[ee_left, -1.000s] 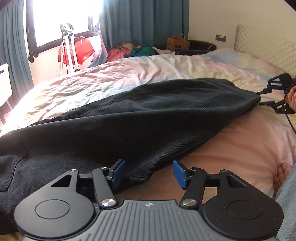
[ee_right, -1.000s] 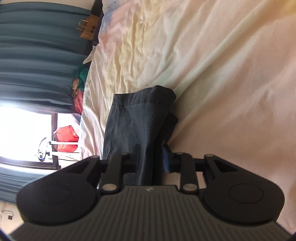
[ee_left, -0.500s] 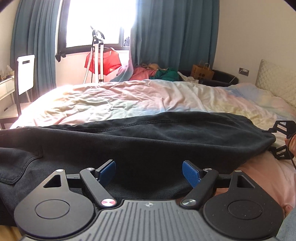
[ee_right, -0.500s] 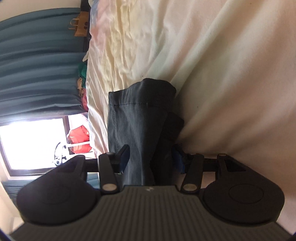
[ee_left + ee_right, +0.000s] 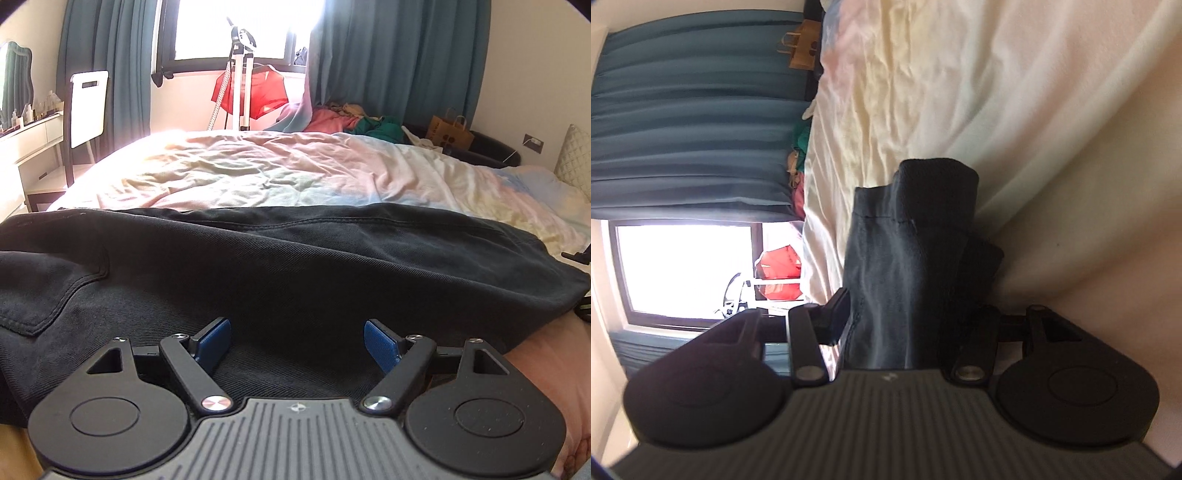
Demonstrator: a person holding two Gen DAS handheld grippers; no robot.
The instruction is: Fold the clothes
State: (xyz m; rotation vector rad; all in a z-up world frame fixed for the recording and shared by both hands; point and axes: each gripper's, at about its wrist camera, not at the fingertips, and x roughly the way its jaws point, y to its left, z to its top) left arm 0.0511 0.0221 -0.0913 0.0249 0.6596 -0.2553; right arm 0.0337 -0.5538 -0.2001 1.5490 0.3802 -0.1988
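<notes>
A wide bed [image 5: 280,173] with a crumpled pastel duvet fills the room in the left wrist view, sunlit at its 10 o'clock side. Behind it, teal curtains [image 5: 391,55] flank a bright window [image 5: 229,26]. A white stand [image 5: 240,74] with a red cloth [image 5: 258,92] draped on it stands at 12 o'clock. A white chair [image 5: 86,107] and a dressing table [image 5: 26,136] sit at 9 o'clock.

The dark jeans [image 5: 258,273] lie across the near edge of the bed, stretched from 9 to 3 o'clock, a back pocket showing at 8 o'clock. The left gripper [image 5: 297,341] hovers just over the denim, its blue pads [image 5: 212,339] spread wide with nothing between them. Compared with a second ago, this camera has risen and levelled: more window and curtain show, and the pads stand farther apart.

In the right wrist view, rolled on its side, the right gripper [image 5: 912,321] has its tongs apart around the bunched hem end of the jeans [image 5: 912,251]. The cloth sits between the fingers, but I cannot tell whether it touches either one. A second ago they were pinched on the fabric; now they have spread. That gripper's tip peeks in at 3 o'clock of the left view, beside the hem.

A heap of pink and green clothes [image 5: 354,122] lies at 1 o'clock beyond the bed, with a brown paper bag [image 5: 450,133] at 2 o'clock, a wall socket [image 5: 533,142] and a quilted headboard [image 5: 574,155] at 3 o'clock. The denim itself hides the duvet's near edge.
</notes>
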